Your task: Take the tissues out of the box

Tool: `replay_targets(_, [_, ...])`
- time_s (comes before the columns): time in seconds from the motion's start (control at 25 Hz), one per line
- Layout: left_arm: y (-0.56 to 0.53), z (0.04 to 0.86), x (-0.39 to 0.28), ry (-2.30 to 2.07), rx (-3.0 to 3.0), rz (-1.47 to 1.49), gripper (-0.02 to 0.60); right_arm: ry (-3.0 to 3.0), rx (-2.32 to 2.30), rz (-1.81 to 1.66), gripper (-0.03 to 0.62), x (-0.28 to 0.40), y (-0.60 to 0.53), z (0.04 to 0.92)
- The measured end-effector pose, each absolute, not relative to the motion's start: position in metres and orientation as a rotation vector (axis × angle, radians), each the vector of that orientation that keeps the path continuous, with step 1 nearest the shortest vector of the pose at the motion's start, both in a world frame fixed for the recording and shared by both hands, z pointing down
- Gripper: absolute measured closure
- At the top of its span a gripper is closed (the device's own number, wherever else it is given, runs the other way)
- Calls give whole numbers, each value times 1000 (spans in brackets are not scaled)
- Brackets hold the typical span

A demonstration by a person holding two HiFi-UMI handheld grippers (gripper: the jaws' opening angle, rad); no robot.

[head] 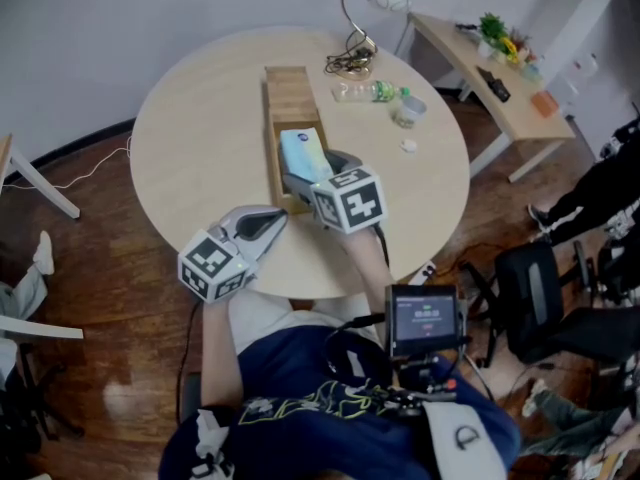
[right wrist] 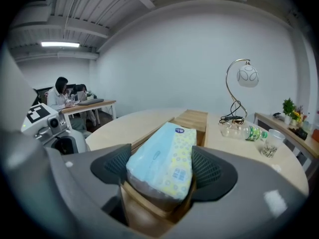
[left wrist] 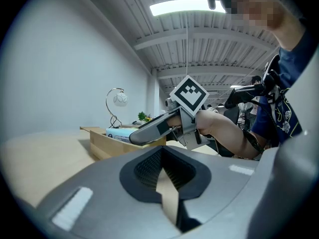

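Black ribbed pads of the right tool [right wrist: 162, 172] are clamped on the pale blue plastic tissue pack [right wrist: 164, 153], which lies tilted in the near end of the long wooden box [right wrist: 192, 119] on the round bench [right wrist: 132, 126]. Left of the box, the left tool [left wrist: 162, 177] is held closed and empty.

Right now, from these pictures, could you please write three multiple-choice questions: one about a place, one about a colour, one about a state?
1. Where is the tissue pack?
A. on a shelf
B. in the wooden box
C. inside a bag

2. What colour is the pack?
A. red
B. black
C. light blue

3. How is the plastic bottle?
A. lying on its side
B. standing upright
C. held by a gripper

Answers:
1 B: it sits in the box, between the jaws of the right gripper.
2 C: its wrapper is pale blue.
3 A: it lies flat on the table.
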State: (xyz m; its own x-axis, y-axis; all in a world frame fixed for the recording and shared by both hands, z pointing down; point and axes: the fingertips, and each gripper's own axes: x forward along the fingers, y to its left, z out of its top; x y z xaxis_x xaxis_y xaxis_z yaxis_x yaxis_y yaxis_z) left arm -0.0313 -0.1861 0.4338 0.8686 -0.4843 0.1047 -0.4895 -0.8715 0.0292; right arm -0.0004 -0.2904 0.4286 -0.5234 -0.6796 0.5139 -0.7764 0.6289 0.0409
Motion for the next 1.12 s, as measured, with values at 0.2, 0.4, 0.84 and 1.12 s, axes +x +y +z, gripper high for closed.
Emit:
replay_targets(0.2, [-187,432,-31,-773,2986,146,581,-2378,1165,327,233,2,-294,428])
replay_targets(0.4, [-186,433,-30,-774,2983,138,581,-2383,1173,321,238,3,-294,426])
replay_targets(0.84, [-185,431,-30,-773,2979,143,581,-2410,1171,260,244,0,-293,420])
replay_targets(1.12, [-186,432,-31,-774,2981,140,581,-2409,1161,206,244,-6,-293,408])
